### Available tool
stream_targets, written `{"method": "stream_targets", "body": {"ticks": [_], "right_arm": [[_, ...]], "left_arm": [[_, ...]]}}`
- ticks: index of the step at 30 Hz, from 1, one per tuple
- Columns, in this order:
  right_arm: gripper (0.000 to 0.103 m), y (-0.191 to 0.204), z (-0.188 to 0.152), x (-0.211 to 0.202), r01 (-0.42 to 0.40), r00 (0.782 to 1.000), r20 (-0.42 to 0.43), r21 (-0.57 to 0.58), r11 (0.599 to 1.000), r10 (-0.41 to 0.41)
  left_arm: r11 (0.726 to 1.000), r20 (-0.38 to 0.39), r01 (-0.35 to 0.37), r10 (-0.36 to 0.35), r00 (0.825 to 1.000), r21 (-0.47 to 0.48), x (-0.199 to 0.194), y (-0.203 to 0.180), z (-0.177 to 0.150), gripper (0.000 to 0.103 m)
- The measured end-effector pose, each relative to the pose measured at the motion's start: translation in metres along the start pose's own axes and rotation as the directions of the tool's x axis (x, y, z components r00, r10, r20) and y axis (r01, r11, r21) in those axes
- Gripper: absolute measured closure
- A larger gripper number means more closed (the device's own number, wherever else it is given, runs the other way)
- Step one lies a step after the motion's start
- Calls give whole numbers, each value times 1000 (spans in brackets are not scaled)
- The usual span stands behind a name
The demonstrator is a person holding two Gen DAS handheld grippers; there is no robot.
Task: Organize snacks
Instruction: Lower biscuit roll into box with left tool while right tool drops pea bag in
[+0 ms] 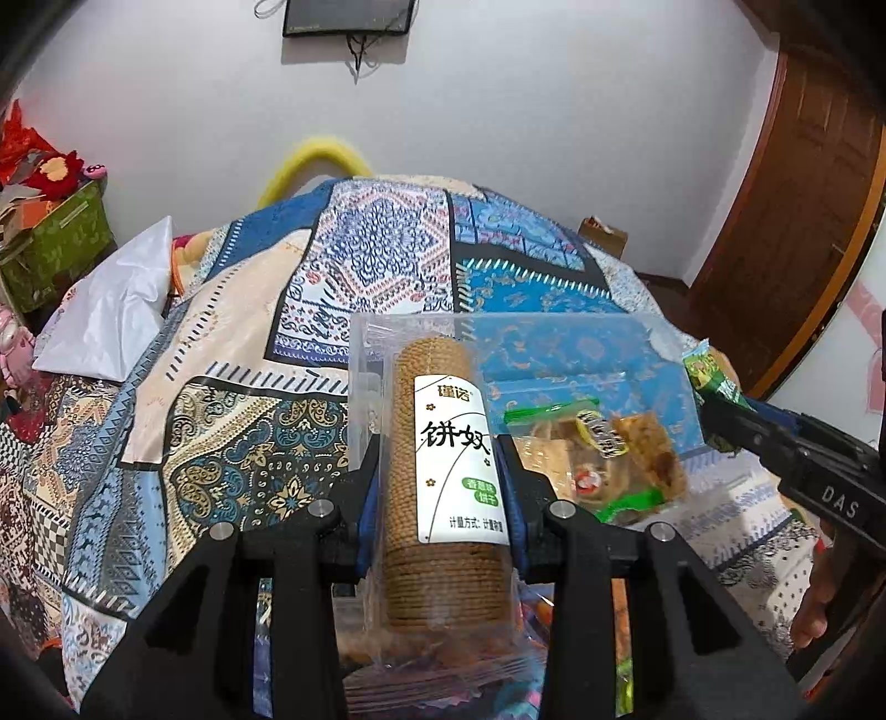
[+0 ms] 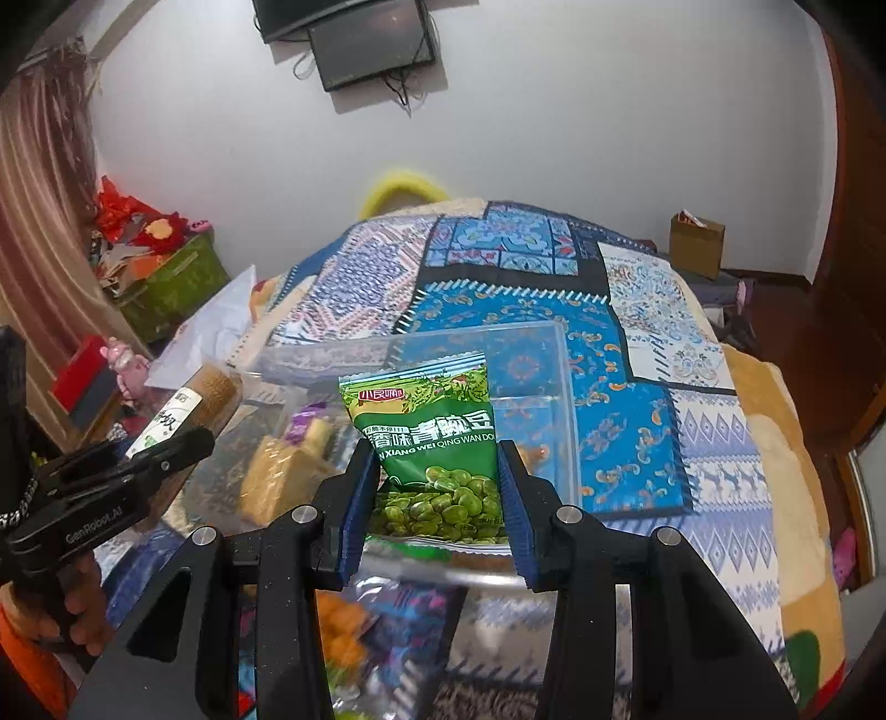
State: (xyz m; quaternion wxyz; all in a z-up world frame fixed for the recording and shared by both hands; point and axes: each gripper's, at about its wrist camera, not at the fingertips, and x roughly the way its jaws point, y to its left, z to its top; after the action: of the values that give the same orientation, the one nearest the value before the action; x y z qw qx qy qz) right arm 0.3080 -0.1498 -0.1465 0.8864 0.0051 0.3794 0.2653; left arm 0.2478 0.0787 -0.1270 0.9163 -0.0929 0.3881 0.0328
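While the left gripper [image 1: 440, 471] clamps a biscuit roll [image 1: 443, 487], the right gripper [image 2: 437, 493] pinches a "QING WAN DOU" green pea packet [image 2: 437, 437].

snacks [image 2: 343, 626] below fingers blurred, biscuit roll [image 1: 448, 493] base hidden

Bedroom with a patchwork bed against a white wall

A bed [image 1: 387, 266] under a blue patterned quilt fills the middle; a dark screen [image 2: 371, 50] hangs on the wall [image 1: 554, 111], a brown wooden door [image 1: 786, 221] stands at the right, and a green box [image 2: 171, 288] of clutter at the left.
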Motion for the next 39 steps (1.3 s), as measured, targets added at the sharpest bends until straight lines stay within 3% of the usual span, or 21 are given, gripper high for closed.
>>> {"method": "stream_targets", "body": {"ticks": [14,19,24,27,30,34,36,39], "right_arm": [[63,1,-6,42,28,992,-122,-35,999,-32],[62,5,-9,38,44,989,-141,-62,997,-52],[55,7,-9,23,52,990,-128,-74,996,-61],[49,12,-9,3,52,994,-96,-85,995,-60],[48,17,-9,-17,49,996,-65,-94,994,-56],[43,25,-13,-47,26,999,-25,-93,995,-29],[35,30,-19,-62,26,1000,2,-98,995,-26],[34,38,-28,-78,28,999,20,-111,993,-26]], "left_arm": [[999,-41,-21,22,999,32,31,-1,3,66],[999,-12,-18,18,1000,51,16,-5,7,57],[998,11,-12,12,1000,63,-8,-10,8,56],[998,30,-13,11,999,66,-25,-11,5,42],[996,57,-21,16,998,84,-47,-13,-1,41],[996,69,-27,21,997,86,-75,-10,-16,36],[995,71,-36,29,997,91,-87,-10,-26,35],[995,64,-39,33,997,91,-102,-7,-44,32]]}}
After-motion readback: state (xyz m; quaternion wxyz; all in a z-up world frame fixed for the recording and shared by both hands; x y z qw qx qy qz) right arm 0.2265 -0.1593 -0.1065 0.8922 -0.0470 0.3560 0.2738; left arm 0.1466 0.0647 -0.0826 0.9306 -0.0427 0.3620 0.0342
